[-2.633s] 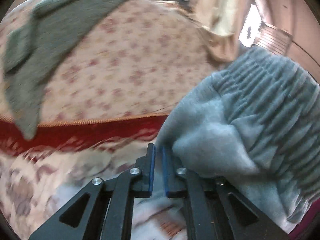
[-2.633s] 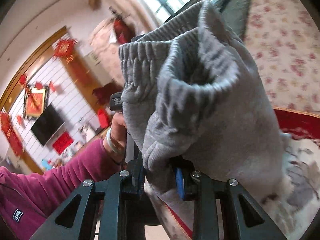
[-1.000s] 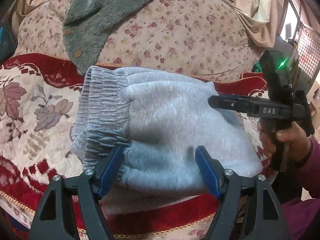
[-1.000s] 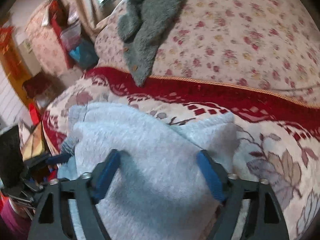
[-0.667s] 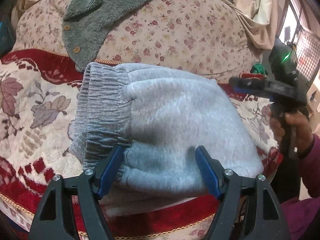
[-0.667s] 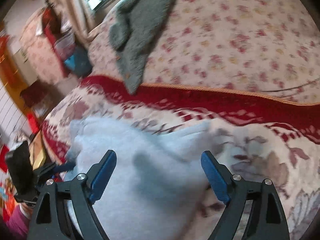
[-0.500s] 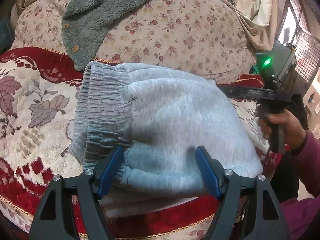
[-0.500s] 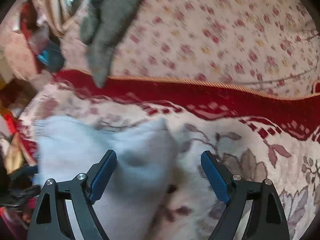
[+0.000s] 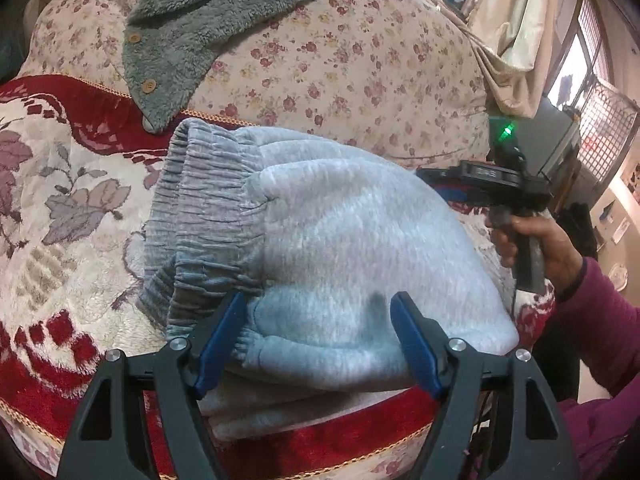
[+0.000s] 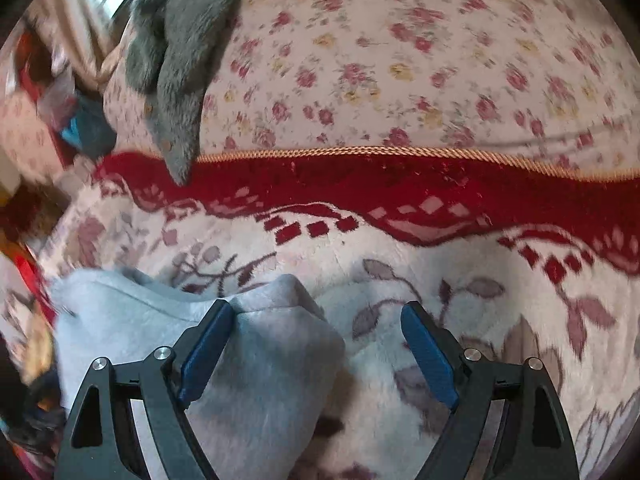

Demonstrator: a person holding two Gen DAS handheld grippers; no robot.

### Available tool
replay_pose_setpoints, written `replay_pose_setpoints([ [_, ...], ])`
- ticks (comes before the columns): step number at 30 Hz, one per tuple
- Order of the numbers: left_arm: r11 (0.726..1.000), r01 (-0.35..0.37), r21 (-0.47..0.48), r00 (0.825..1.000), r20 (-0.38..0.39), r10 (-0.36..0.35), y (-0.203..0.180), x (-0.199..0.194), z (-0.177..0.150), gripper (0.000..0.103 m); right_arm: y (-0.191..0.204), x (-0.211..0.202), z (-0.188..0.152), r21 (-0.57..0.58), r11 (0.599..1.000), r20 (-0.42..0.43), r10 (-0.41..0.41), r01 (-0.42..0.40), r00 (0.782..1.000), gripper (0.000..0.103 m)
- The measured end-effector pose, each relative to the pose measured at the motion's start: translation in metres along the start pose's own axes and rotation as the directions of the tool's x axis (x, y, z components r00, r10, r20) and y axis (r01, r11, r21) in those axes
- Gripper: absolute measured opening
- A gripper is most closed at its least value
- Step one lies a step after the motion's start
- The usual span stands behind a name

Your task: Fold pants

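The grey pants [image 9: 340,240] lie folded in a thick bundle on the red and cream blanket [image 9: 60,240], ribbed waistband [image 9: 204,216] to the left. My left gripper [image 9: 318,340] hovers open over the bundle's near edge, and its blue pads do not press the cloth. In the right wrist view my right gripper [image 10: 318,352] is open too, over the bundle's right end. A corner of the pants [image 10: 260,360] lies between its jaws, near the left pad. A hand in a magenta sleeve [image 9: 592,320] holds that gripper at the right of the left wrist view.
A green fleece jacket [image 9: 200,20] with buttons hangs over the floral sofa back [image 9: 360,60], its tip reaching the blanket's red border [image 10: 400,188]. Curtains [image 9: 520,20] and a window stand at the far right. Bare blanket lies right of the pants [image 10: 500,300].
Both grippers have let go of the pants, which now rest on the blanket. Over the last second my right gripper slid right, off the middle of the bundle to its end. The left barely moved.
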State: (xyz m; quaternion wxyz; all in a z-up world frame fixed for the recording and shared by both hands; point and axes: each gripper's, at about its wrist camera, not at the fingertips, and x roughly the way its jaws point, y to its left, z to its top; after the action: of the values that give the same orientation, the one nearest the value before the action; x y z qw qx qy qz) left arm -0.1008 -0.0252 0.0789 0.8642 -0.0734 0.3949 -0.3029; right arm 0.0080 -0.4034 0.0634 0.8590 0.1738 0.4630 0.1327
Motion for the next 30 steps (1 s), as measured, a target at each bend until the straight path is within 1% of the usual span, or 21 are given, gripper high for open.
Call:
replay_pose_setpoints([
  [2,1.000,0.017,-0.016,1.000,0.009,-0.017,0.000,-0.005,0.001,0.074,-0.005,-0.012,-0.005,0.036,0.999,-0.004,0.035,-0.035,0.999,0.090],
  [4,0.996,0.058,-0.062,0.998,0.030,-0.056,0.001,-0.017,0.006,0.076,-0.013,-0.025,-0.014,0.079,0.992,-0.015,0.097,-0.095,0.995,0.090],
  [5,0.995,0.061,-0.074,0.998,0.033,-0.059,0.002,-0.019,0.009,0.083,-0.015,-0.030,-0.019,0.093,0.989,-0.021,0.121,-0.118,0.992,0.090],
  [7,0.996,0.012,-0.083,0.998,0.058,-0.007,0.003,-0.030,0.015,0.095,-0.017,-0.042,-0.033,0.110,0.976,-0.030,0.193,-0.189,0.981,0.091],
  [8,0.996,-0.001,-0.084,0.997,0.073,0.007,0.004,-0.035,0.019,0.095,-0.015,-0.046,-0.040,0.106,0.969,-0.029,0.226,-0.222,0.974,0.093],
  [9,0.996,0.000,-0.088,0.997,0.078,0.007,0.005,-0.037,0.021,0.095,-0.014,-0.049,-0.046,0.099,0.962,-0.028,0.257,-0.253,0.966,0.095],
  [11,0.992,0.014,-0.122,0.997,0.079,-0.005,0.013,-0.040,0.025,0.097,-0.008,-0.049,-0.062,0.088,0.944,-0.053,0.322,-0.317,0.945,0.098],
  [14,0.985,0.034,-0.168,0.999,0.045,-0.027,0.023,-0.029,0.028,0.100,0.000,-0.038,-0.081,0.087,0.924,-0.099,0.379,-0.371,0.920,0.100],
  [16,0.984,0.042,-0.172,0.999,0.023,-0.039,0.026,-0.021,0.026,0.100,0.005,-0.030,-0.091,0.086,0.913,-0.109,0.406,-0.398,0.907,0.102],
  [18,0.985,0.023,-0.168,1.000,-0.003,-0.024,0.030,-0.011,0.026,0.100,0.009,-0.020,-0.098,0.085,0.906,-0.136,0.423,-0.415,0.896,0.103],
  [20,0.985,0.032,-0.169,0.999,-0.028,-0.037,0.036,-0.002,0.025,0.100,0.015,-0.009,-0.103,0.080,0.894,-0.164,0.448,-0.441,0.879,0.103],
  [22,0.986,0.042,-0.164,0.998,-0.035,-0.048,0.042,0.005,0.025,0.100,0.021,0.001,-0.108,0.070,0.882,-0.185,0.470,-0.465,0.863,0.103],
  [23,0.986,0.050,-0.160,0.998,-0.032,-0.056,0.044,0.008,0.026,0.102,0.022,0.004,-0.108,0.074,0.882,-0.185,0.471,-0.465,0.863,0.103],
  [24,0.986,0.054,-0.157,0.998,-0.030,-0.060,0.047,0.010,0.026,0.103,0.022,0.008,-0.106,0.090,0.875,-0.180,0.484,-0.476,0.856,0.103],
  [26,0.990,0.031,-0.138,0.998,-0.043,-0.037,0.050,0.015,0.024,0.103,0.019,0.016,-0.104,0.126,0.861,-0.185,0.509,-0.493,0.841,0.103],
  [28,0.993,-0.022,-0.119,0.996,-0.088,0.011,0.053,0.025,0.022,0.103,0.019,0.023,-0.105,0.144,0.848,-0.195,0.529,-0.510,0.826,0.103],
  [29,0.991,-0.017,-0.131,0.992,-0.127,0.000,0.058,0.034,0.019,0.103,0.020,0.023,-0.105,0.140,0.847,-0.193,0.532,-0.513,0.825,0.103],
  [30,0.988,0.003,-0.154,0.991,-0.133,-0.024,0.062,0.037,0.017,0.103,0.022,0.024,-0.105,0.129,0.848,-0.194,0.530,-0.514,0.825,0.103],
])
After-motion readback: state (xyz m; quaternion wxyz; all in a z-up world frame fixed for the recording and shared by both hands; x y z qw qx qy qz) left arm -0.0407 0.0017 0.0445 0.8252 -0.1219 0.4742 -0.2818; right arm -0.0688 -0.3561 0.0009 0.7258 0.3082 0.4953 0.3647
